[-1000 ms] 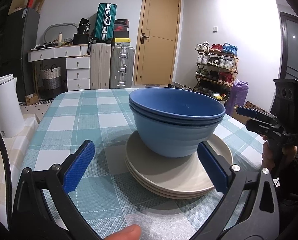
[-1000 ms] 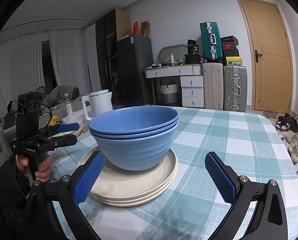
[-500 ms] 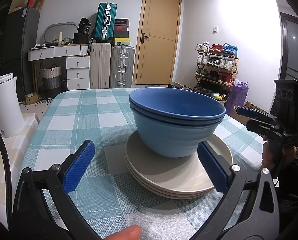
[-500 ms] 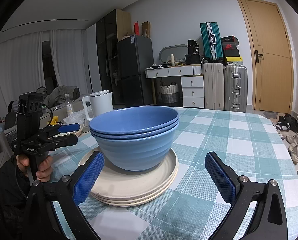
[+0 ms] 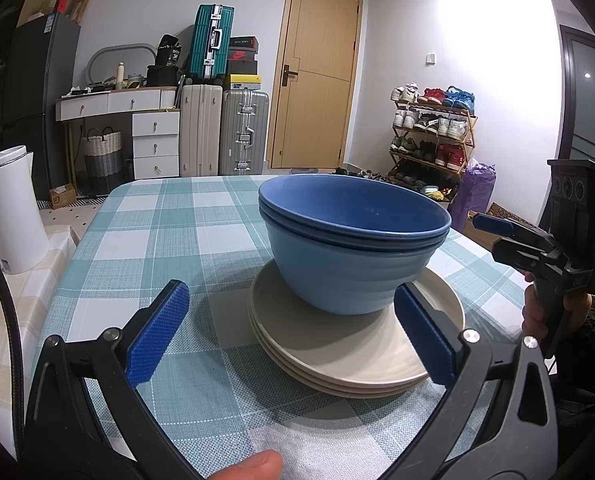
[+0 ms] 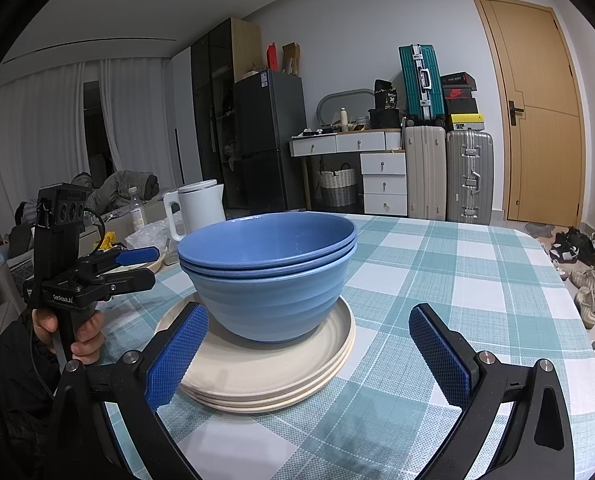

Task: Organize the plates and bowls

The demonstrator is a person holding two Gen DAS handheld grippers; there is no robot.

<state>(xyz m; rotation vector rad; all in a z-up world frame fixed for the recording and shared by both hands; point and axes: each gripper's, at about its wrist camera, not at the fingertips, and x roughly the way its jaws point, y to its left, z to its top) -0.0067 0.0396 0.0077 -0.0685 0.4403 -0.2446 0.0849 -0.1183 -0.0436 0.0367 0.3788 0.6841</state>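
Three nested blue bowls (image 5: 349,248) stand on a stack of three cream plates (image 5: 349,352) on the checked tablecloth. The bowls (image 6: 269,276) and plates (image 6: 265,376) also show in the right wrist view. My left gripper (image 5: 293,332) is open and empty, just short of the stack on its near side. My right gripper (image 6: 309,352) is open and empty, facing the stack from the other side. Each gripper shows in the other's view, the right one (image 5: 497,232) and the left one (image 6: 137,264), held apart from the stack.
A white kettle (image 6: 199,210) stands beyond the table's left edge on a side surface, also in the left wrist view (image 5: 11,208). The green checked table (image 6: 457,272) stretches behind the stack. Suitcases (image 5: 221,128), a door and a shoe rack (image 5: 429,132) stand in the room behind.
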